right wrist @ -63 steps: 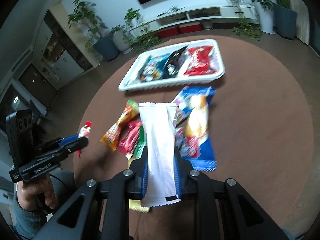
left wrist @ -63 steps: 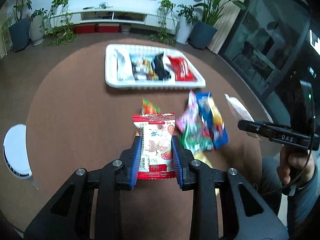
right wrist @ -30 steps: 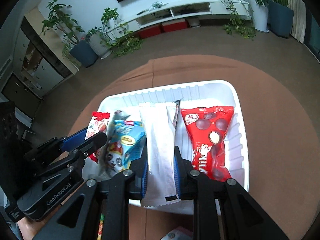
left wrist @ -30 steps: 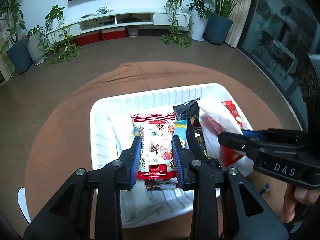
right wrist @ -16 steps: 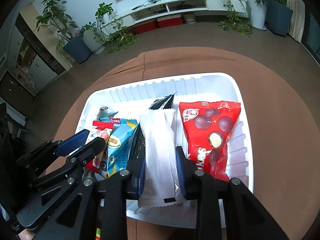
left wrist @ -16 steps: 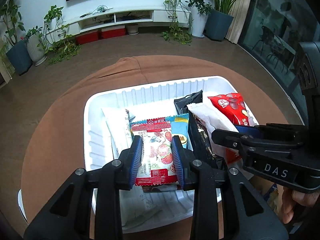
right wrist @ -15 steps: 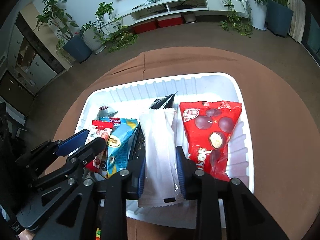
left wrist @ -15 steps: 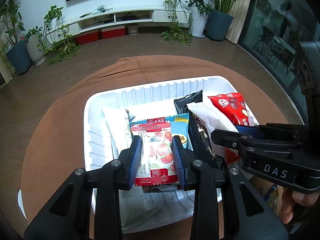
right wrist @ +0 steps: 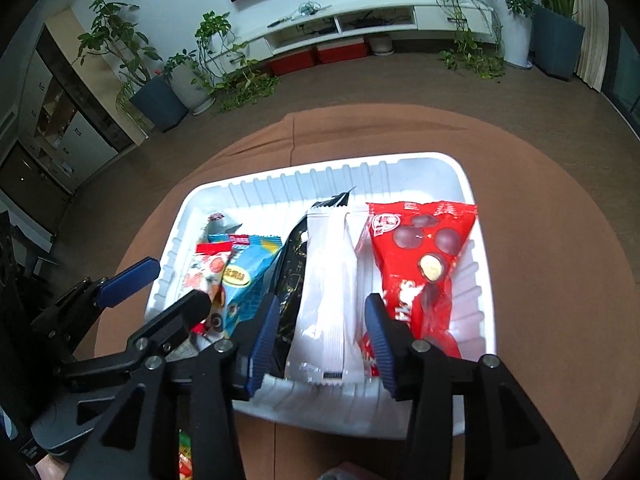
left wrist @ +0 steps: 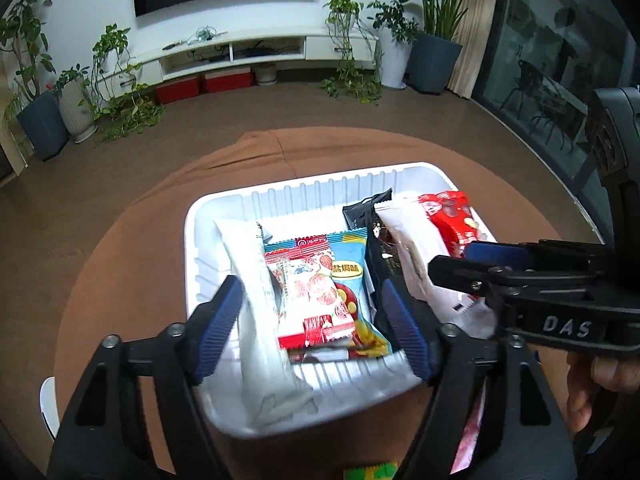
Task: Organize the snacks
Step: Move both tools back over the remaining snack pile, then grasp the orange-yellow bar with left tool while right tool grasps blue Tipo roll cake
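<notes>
A white ribbed tray (left wrist: 192,220) (right wrist: 320,164) holds several snack packets. My left gripper (left wrist: 310,320) hangs over its near left part with its jaws opening. The red-and-white strawberry packet (left wrist: 308,296) (right wrist: 204,272) lies loose between them on a blue packet (left wrist: 348,272). My right gripper (right wrist: 320,320) is also opening, and the plain white packet (right wrist: 328,280) (left wrist: 416,252) rests between its pads with gaps on both sides. A red chocolate-ball bag (right wrist: 420,248) lies to the right of it and a black packet (right wrist: 292,272) to the left.
The tray sits on a round brown table (right wrist: 540,280). Another long white packet (left wrist: 248,264) lies at the tray's left. Loose snacks (left wrist: 468,432) (right wrist: 184,456) remain near the front edge. A white stool (left wrist: 46,404) stands at the lower left, and a hand (left wrist: 592,396) grips the right tool.
Both grippers carried their packets from the table to over the tray. Their jaws have now spread, and the strawberry and white packets have dropped into it.
</notes>
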A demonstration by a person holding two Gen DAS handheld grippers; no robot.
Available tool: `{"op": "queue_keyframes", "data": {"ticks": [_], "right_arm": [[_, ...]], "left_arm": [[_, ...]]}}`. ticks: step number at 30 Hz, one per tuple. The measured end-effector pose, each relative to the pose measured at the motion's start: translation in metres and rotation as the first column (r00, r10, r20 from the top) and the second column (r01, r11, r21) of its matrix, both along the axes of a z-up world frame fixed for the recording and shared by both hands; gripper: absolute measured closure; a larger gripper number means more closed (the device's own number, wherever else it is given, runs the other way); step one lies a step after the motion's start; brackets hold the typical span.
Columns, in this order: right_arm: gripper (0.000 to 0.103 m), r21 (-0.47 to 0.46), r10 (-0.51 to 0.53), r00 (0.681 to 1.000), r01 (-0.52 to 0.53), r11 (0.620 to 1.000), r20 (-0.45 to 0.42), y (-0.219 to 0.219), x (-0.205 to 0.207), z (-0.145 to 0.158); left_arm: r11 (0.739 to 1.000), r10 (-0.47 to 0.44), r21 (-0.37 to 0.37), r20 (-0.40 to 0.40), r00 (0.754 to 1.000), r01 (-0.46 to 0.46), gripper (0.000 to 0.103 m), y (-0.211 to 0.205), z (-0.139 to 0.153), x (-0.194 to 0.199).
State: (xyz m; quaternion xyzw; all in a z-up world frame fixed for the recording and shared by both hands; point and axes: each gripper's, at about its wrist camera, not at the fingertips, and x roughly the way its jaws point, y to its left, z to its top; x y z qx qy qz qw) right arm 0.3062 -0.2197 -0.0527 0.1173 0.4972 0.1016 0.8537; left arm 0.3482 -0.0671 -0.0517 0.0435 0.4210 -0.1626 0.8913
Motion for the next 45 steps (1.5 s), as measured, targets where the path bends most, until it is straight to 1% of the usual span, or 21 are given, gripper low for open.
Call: {"op": "queue_keyframes", "data": {"ticks": [1, 2, 3, 4, 6, 7, 10, 13, 18, 20, 22, 24, 26, 29, 35, 40, 42, 45], "right_arm": [[0.046, 0.007, -0.001, 1.000, 0.001, 1.000, 0.011, -0.002, -0.006, 0.005], [0.041, 0.017, -0.003, 1.000, 0.003, 1.000, 0.019, -0.005, -0.011, 0.009], [0.035, 0.038, -0.006, 0.999, 0.005, 0.999, 0.032, -0.008, -0.019, 0.015], [0.032, 0.055, -0.006, 0.999, 0.003, 0.998, 0.045, -0.011, -0.027, 0.020], [0.021, 0.071, 0.006, 0.997, -0.011, 0.997, 0.077, -0.014, -0.042, 0.028], [0.019, 0.072, 0.013, 0.995, -0.021, 0.997, 0.101, -0.016, -0.054, 0.032], [0.018, 0.072, 0.028, 0.990, -0.038, 0.997, 0.139, -0.023, -0.088, 0.037], [0.018, 0.089, 0.011, 0.988, -0.025, 0.996, 0.154, -0.036, -0.129, 0.035], [0.017, 0.092, -0.037, 0.989, 0.023, 0.996, 0.144, -0.056, -0.190, 0.019], [0.017, 0.083, -0.057, 0.989, 0.045, 0.995, 0.138, -0.061, -0.207, 0.013], [0.017, 0.073, -0.067, 0.988, 0.057, 0.996, 0.136, -0.066, -0.221, 0.008], [0.017, 0.058, -0.073, 0.989, 0.066, 0.996, 0.125, -0.069, -0.229, 0.002], [0.017, 0.060, -0.093, 0.991, 0.088, 0.994, 0.096, -0.071, -0.234, -0.007], [0.017, 0.060, -0.105, 0.992, 0.101, 0.993, 0.076, -0.071, -0.237, -0.014], [0.018, 0.024, -0.075, 0.994, 0.073, 0.997, 0.084, -0.060, -0.241, -0.017], [0.018, 0.014, -0.068, 0.994, 0.067, 0.998, 0.082, -0.055, -0.243, -0.019], [0.018, 0.012, -0.067, 0.994, 0.066, 0.998, 0.082, -0.055, -0.243, -0.019], [0.018, 0.003, -0.059, 0.995, 0.058, 0.998, 0.084, -0.053, -0.243, -0.019]], "left_arm": [[1.000, 0.005, -0.008, 0.010, 1.000, -0.005, 0.016, 0.003, 0.005, -0.006], [1.000, 0.009, -0.012, 0.019, 1.000, -0.009, 0.008, 0.007, 0.009, -0.012], [1.000, 0.014, -0.014, 0.030, 0.999, -0.013, 0.005, 0.010, 0.013, -0.019], [1.000, 0.016, -0.012, 0.040, 0.999, -0.015, 0.003, 0.014, 0.017, -0.027], [1.000, 0.012, -0.009, 0.061, 0.998, -0.011, 0.001, 0.019, 0.025, -0.044], [1.000, 0.006, -0.007, 0.074, 0.997, -0.006, 0.001, 0.022, 0.027, -0.054], [1.000, -0.001, 0.009, 0.101, 0.995, 0.000, 0.001, 0.032, 0.030, -0.085], [1.000, -0.007, 0.021, 0.097, 0.995, 0.005, 0.001, 0.041, 0.026, -0.115], [0.998, -0.010, 0.066, 0.025, 1.000, 0.008, 0.001, 0.049, 0.002, -0.155], [0.996, -0.001, 0.089, -0.016, 1.000, 0.002, 0.001, 0.051, -0.010, -0.166], [0.995, 0.002, 0.098, -0.045, 0.999, 0.002, 0.001, 0.052, -0.021, -0.175], [0.994, 0.012, 0.106, -0.068, 0.998, -0.005, 0.001, 0.053, -0.030, -0.180], [0.994, 0.023, 0.106, -0.082, 0.996, -0.014, 0.001, 0.054, -0.035, -0.180], [0.992, 0.019, 0.128, -0.075, 0.997, -0.010, 0.001, 0.052, -0.034, -0.179], [0.983, 0.000, 0.184, -0.100, 0.995, 0.019, 0.001, 0.048, -0.041, -0.165], [0.979, -0.023, 0.199, -0.107, 0.994, 0.044, 0.002, 0.047, -0.044, -0.156], [0.975, -0.035, 0.215, -0.116, 0.993, 0.059, 0.005, 0.045, -0.046, -0.152], [0.969, -0.045, 0.236, -0.142, 0.989, 0.078, 0.016, 0.043, -0.050, -0.149]]}}
